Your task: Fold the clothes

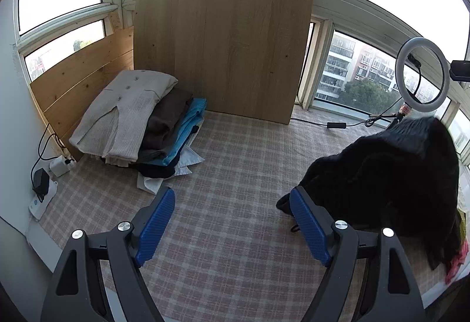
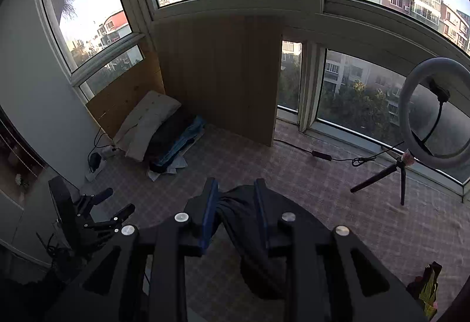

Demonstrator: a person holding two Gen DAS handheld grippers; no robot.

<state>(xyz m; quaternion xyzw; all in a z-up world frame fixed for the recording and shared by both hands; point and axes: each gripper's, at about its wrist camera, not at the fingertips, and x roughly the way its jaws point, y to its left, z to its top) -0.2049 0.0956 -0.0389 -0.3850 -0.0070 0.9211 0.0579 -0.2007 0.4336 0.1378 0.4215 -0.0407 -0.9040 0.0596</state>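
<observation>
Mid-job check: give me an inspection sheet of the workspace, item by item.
Surface: plaid cloth, bare in the middle.
Job's things: folded stack by the wood panels, beige knit on top; black garment bunched at right.
Clutter: pink and yellow items at the right edge.
Grippers: left gripper open, holding nothing; right gripper shut on the black garment.
Cables: ring light lead along the window; charger and leads at left wall.
Surroundings: windows, leaning wood board, ring light on tripod.
</observation>
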